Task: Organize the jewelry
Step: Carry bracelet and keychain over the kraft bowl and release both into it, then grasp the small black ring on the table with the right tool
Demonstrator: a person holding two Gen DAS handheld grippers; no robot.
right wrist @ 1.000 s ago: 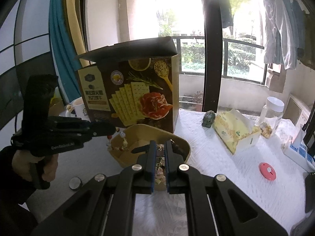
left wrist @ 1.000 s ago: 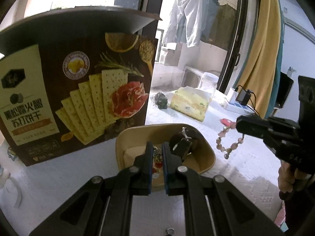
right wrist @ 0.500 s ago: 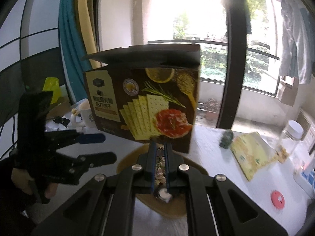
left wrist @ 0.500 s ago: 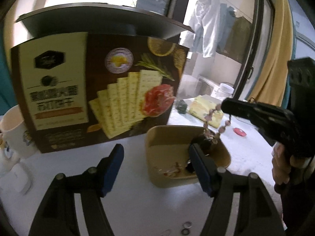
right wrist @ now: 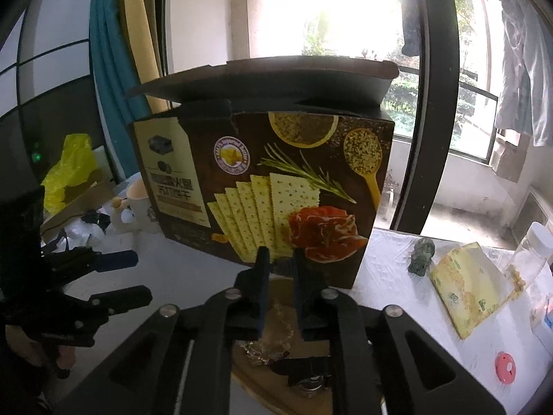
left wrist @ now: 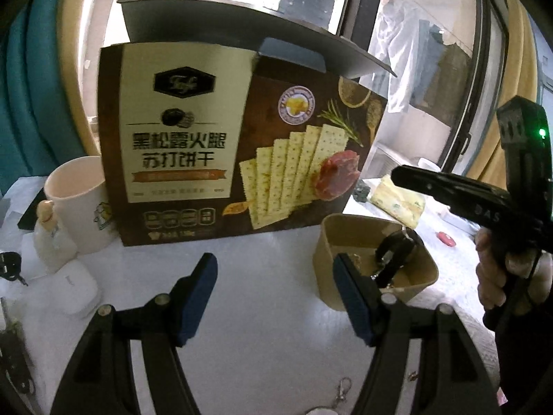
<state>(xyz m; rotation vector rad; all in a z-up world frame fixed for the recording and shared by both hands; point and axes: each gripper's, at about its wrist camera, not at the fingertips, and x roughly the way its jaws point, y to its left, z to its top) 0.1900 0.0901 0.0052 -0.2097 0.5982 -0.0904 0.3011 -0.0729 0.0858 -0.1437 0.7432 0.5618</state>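
A tan bowl (left wrist: 349,228) stands on the white table in front of a big cracker box (left wrist: 221,145); a black watch (left wrist: 394,252) lies in it. My left gripper (left wrist: 276,294) is open and empty, low over the table just left of the bowl. My right gripper (right wrist: 280,276) hangs over the bowl (right wrist: 249,377), its jaws opening with a narrow gap and nothing pressed between the pads. Below them a pale bead bracelet (right wrist: 280,325) shows blurred in the bowl, next to the watch (right wrist: 307,373). No bracelet hangs from the right gripper (left wrist: 401,176) in the left wrist view.
A white mug (left wrist: 79,204) and a small white case (left wrist: 74,287) sit at the left. Small metal trinkets (left wrist: 342,389) lie near the front edge. A yellow packet (right wrist: 466,287), a grey figurine (right wrist: 420,256), a red disc (right wrist: 505,366) and a jar (right wrist: 532,252) are at the right.
The left gripper opened and swung left, off the bowl. The right gripper carried the bead bracelet over the bowl; its jaws have parted and the bracelet no longer hangs from them.
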